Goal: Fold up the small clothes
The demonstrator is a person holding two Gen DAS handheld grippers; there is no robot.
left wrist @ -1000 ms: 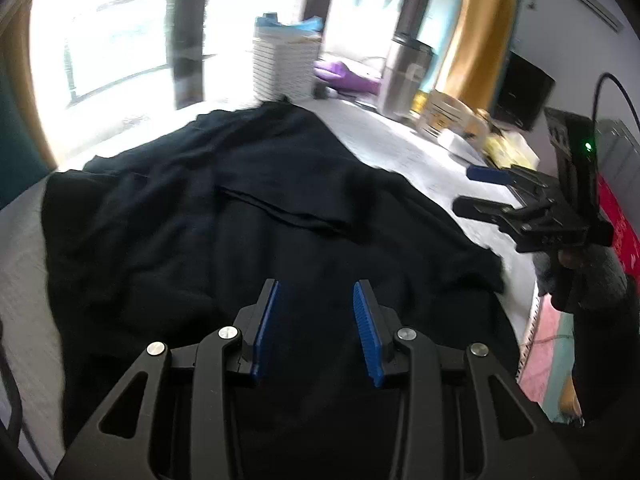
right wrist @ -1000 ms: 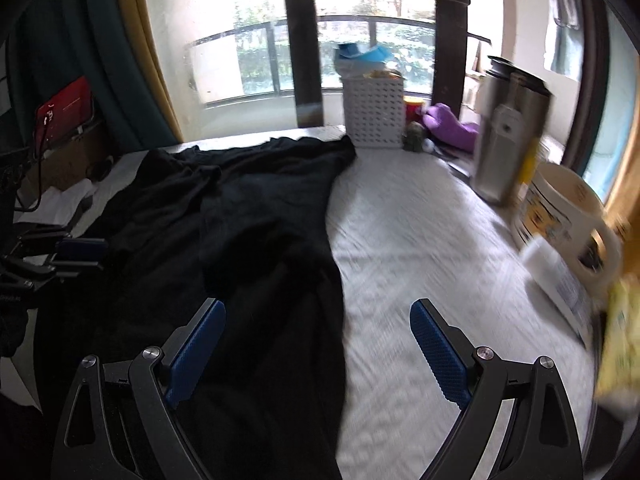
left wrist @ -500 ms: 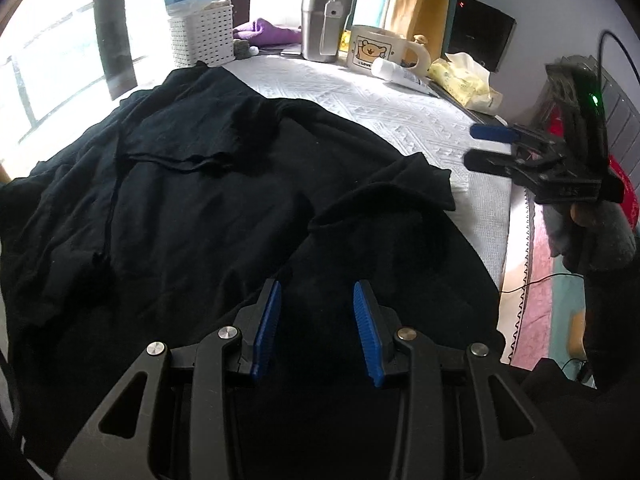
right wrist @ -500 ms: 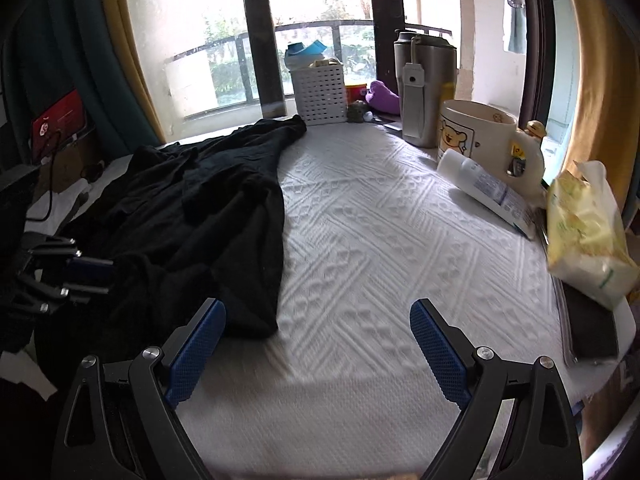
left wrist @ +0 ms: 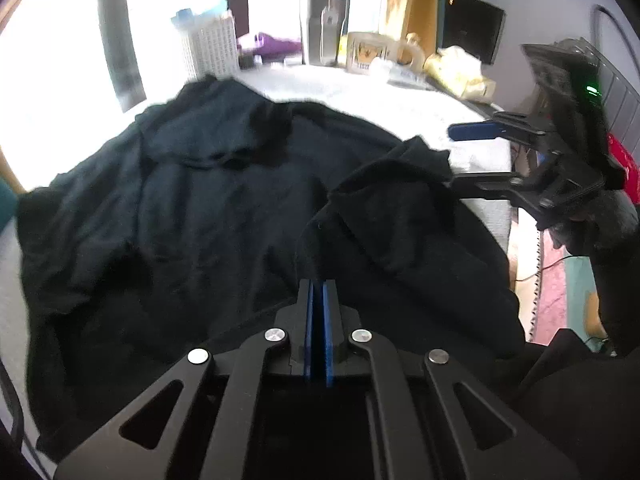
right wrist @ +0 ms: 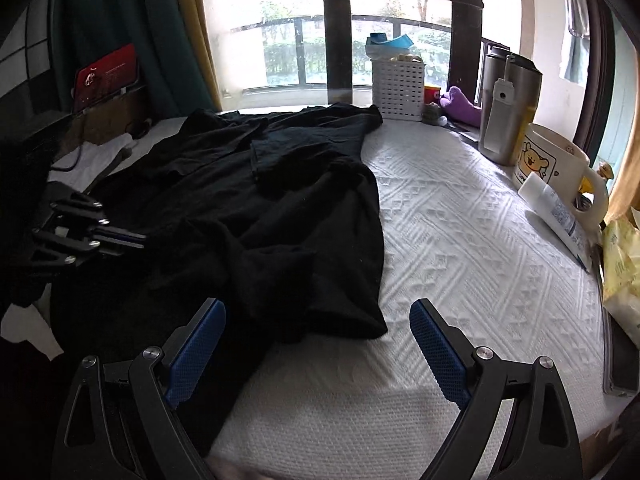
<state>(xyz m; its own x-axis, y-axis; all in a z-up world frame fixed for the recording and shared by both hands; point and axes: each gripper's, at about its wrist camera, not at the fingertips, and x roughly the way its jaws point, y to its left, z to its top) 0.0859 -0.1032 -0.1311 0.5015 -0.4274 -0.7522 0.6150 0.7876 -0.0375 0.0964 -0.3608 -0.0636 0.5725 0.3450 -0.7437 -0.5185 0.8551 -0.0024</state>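
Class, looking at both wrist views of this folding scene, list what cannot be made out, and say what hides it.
- Whether the shut left gripper pinches the black garment: its pads cover the tips; dark cloth, blurred.
- The garment's near hem, left wrist view: behind the gripper body.
- Print on the white tube, right wrist view: too small.
- The white basket contents: hidden by its walls.

i work at a white quilted mattress (right wrist: 460, 232) under a tall window (right wrist: 280, 20) with dark frames and a balcony railing, daylight pouring in hard. a yellow curtain (right wrist: 196, 32) and a teal curtain (right wrist: 112, 20) hang at its left. along the far edge stand a white slotted basket (right wrist: 398, 88), a steel flask (right wrist: 504, 116) and a bear mug (right wrist: 548, 160). the wall (left wrist: 540, 8) is pale.
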